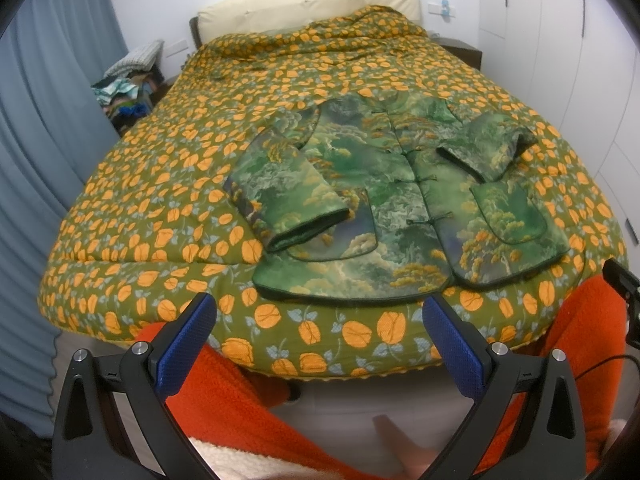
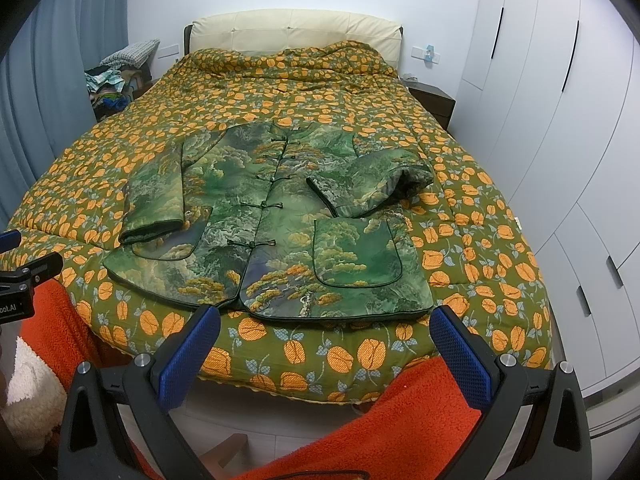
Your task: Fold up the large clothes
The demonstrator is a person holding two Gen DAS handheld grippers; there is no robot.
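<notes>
Both hand-held grippers, left and right, hang wide open, holding nothing (sleeves already in); next, grab the jacket hem on the bed and fold upward, I'd guess.

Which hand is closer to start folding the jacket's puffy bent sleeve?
Probably right. The right gripper hangs open below the jacket on the bent sleeve's side; the left gripper sits nearer the flat sleeve.

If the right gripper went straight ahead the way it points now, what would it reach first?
Probably the bottom hem of the green jacket, which lies flat on the orange-flowered quilt. The open right gripper holds nothing; depth is unclear, so it might brush the quilt's near edge first.
</notes>
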